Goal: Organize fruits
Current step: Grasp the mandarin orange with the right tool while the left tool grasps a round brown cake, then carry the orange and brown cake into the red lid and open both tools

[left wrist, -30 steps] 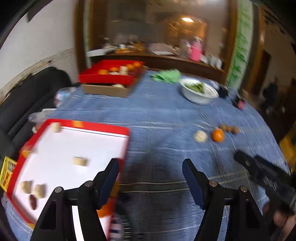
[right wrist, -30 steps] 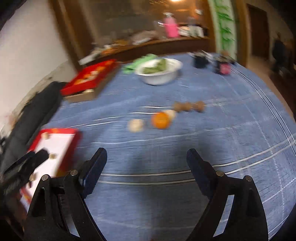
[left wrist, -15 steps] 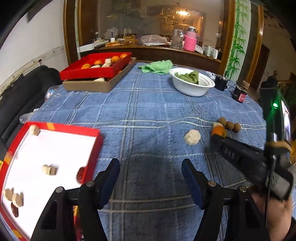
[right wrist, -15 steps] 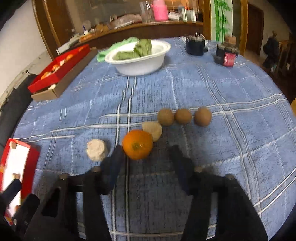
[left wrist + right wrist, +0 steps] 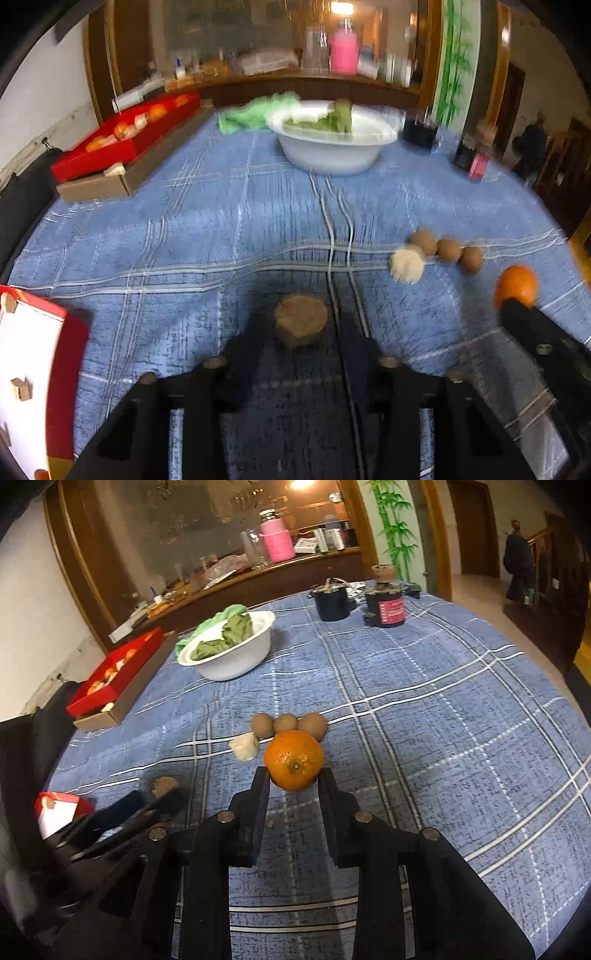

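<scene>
Fingers of the right gripper [image 5: 294, 777] pinch an orange [image 5: 294, 760] above the worktop [image 5: 424, 716]; left gripper [image 5: 301, 332] fingers, blurred, closely flank a tan lump [image 5: 300, 319], contact unclear.

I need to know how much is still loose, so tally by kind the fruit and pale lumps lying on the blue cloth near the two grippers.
Orange: 1, between the right gripper fingers
Brown round fruits: 3
Pale lumps: 2, one beside the brown fruits, one between the left gripper fingers
Total: 6
</scene>
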`<control>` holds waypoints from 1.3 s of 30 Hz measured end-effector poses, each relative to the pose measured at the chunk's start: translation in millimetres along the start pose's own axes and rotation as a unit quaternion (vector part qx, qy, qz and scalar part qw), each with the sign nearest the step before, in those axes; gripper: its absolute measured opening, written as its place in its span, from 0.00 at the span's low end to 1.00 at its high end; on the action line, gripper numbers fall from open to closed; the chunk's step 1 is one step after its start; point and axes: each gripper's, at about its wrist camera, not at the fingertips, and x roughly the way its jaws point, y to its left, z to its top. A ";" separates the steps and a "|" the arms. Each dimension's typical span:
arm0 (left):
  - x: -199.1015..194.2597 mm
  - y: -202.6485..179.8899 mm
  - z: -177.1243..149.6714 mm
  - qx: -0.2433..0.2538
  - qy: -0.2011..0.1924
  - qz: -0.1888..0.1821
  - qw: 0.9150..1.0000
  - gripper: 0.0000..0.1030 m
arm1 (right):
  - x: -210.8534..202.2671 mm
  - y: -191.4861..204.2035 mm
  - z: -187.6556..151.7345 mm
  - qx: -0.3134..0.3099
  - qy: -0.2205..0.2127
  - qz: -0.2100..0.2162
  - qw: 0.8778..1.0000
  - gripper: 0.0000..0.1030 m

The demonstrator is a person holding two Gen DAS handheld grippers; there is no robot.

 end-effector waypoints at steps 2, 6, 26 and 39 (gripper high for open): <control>2.2 -3.5 0.9 0.004 -0.004 0.001 1.000 0.27 | 0.8 1.2 -0.3 -0.004 0.001 0.010 1.000 0.24; -5.3 -0.6 -9.9 -0.002 0.002 0.002 1.000 0.27 | -0.9 0.3 -0.8 -0.005 -0.004 0.013 1.000 0.24; -118.0 18.5 -82.4 -0.003 -0.038 -0.023 0.999 0.26 | -49.7 25.6 -43.9 -0.066 0.007 -0.066 0.996 0.24; -149.2 36.3 -109.3 -0.004 -0.048 -0.025 0.998 0.26 | -82.0 39.1 -71.3 -0.081 0.004 -0.074 0.994 0.24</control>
